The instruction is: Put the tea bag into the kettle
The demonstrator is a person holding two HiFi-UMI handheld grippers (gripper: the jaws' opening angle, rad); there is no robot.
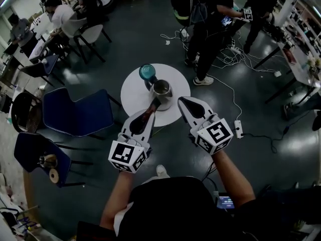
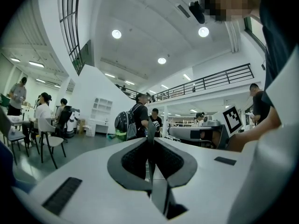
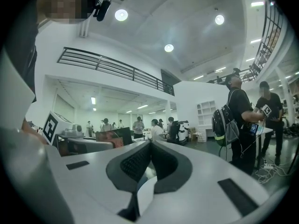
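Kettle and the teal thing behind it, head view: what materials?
Kettle: looks like bare stainless steel, going by the grey sheen and bright glints on the rim. Teal thing: likely glossy plastic or tinted glass, judging by its shiny highlight. It is too small to tell which.

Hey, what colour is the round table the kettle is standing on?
The round table is white; the head view shows it best.

My left claw (image 1: 153, 104) and right claw (image 1: 181, 101) are smooth matt white plastic with black ribbed pads (image 3: 134, 164), the left pinching a thin, papery tea bag (image 2: 150, 127), near a shiny bare-metal kettle (image 1: 162, 88) on a smooth matt white desk (image 1: 133, 99) over a glossy dark floor (image 1: 125, 39).
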